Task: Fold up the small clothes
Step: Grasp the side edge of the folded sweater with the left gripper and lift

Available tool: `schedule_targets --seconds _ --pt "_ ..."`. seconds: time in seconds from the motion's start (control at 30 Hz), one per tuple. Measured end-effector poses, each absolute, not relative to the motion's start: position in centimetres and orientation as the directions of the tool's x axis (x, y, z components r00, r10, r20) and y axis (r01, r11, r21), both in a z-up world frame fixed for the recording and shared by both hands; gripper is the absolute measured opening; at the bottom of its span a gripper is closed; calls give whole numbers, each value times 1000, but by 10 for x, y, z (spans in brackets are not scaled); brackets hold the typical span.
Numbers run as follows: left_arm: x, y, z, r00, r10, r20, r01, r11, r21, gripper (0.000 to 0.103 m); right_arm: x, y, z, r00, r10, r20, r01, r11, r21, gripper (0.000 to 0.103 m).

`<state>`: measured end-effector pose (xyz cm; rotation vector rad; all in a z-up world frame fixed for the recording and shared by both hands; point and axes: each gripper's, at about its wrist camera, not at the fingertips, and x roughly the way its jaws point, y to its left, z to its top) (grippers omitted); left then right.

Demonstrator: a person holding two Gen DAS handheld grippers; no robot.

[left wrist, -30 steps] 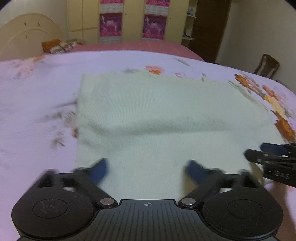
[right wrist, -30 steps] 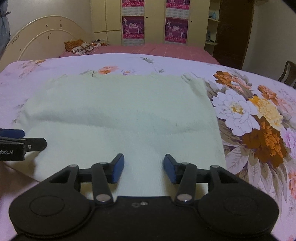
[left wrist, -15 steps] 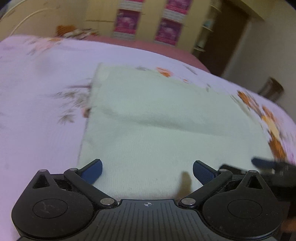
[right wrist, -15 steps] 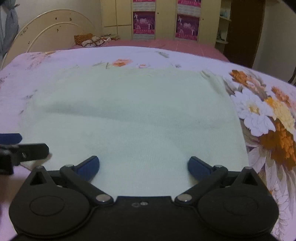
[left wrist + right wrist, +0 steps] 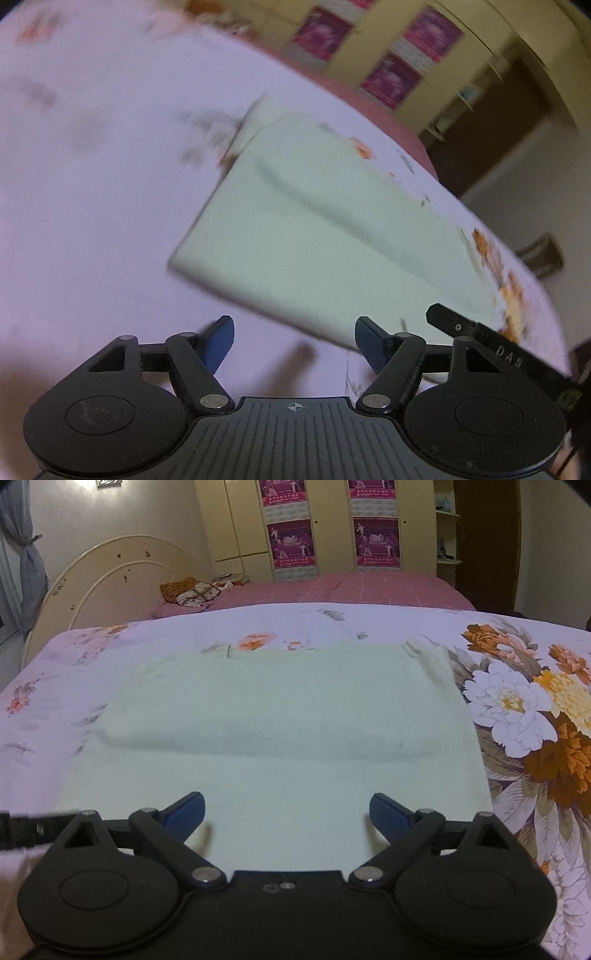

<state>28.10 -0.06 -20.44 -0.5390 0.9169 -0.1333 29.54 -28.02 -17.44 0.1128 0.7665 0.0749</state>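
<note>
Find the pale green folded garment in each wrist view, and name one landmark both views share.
Left wrist view: the garment lies tilted across the centre, beyond the open left tool.
Right wrist view: garment fills the centre, under the open right tool.
Shared landmark: magenta posters on the wardrobe.

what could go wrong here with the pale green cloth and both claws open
The left claw hangs open over bare bedsheet, short of the pale green cloth, so closing now would likely grab sheet. The right claw sits open over the cloth's near layer; it may pinch only one layer.
</note>
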Motion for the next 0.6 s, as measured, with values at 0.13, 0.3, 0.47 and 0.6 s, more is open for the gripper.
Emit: schedule_targets --seconds 0.13,0.3,0.47,0.6 --pt "287 6 -223 662 -389 -641 -158 764 -626 72 297 -280 -177 717 123 -686 -22 988 154 90" --pt "318 3 -242 750 -400 -527 -151 672 -725 72 304 -277 -179 738 115 -665 -24 989 145 85" --pt "344 1 -260 789 -368 -492 -170 639 -751 21 320 -272 -181 760 93 -643 -34 994 104 77" --pt "347 8 -270 795 -361 -488 -205 597 -776 8 335 -265 -182 769 87 -634 -50 996 75 60"
